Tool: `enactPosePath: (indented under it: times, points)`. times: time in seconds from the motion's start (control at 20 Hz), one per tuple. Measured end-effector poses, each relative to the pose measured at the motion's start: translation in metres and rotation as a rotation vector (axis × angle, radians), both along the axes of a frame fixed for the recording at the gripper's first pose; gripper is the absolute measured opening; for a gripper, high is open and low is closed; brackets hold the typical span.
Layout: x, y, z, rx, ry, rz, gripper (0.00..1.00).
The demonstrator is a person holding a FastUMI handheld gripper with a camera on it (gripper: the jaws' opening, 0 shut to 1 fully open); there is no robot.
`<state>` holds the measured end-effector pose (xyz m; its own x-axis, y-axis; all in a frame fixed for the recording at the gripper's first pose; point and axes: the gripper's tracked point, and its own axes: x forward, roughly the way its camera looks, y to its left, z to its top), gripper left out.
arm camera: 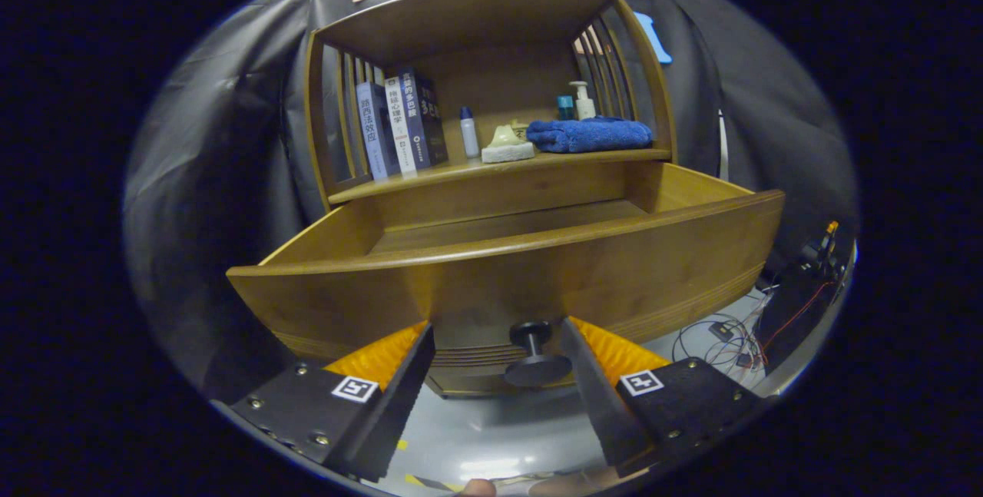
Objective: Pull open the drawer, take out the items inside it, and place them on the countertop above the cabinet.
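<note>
The tongs [498, 343] stand spread, pinching nothing, with the drawer's knob [535, 355] between them. The drawer [507, 282] hangs well pulled out; what shows of its floor looks bare, though the front panel hides the near part. To my eye, rising over that panel for a look inside comes next. Beyond, the desk [430, 174] carries books [401, 128], a bottle [468, 132] and a blue towel [590, 134].

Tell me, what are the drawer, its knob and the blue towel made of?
The drawer looks like varnished wood: brown grain with a soft shine. Its knob, between the open gripper's fingers, seems dark metal or plastic. The blue towel looks like fluffy folded cloth.
</note>
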<state>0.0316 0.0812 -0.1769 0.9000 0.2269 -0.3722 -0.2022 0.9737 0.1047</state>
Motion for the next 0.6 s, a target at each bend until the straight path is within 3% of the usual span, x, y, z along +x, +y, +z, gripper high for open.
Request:
enactPosePath:
  times: [0.6]
  points:
    - [0.0001, -0.0007, 0.0036, -0.041, 0.005, 0.001, 0.98]
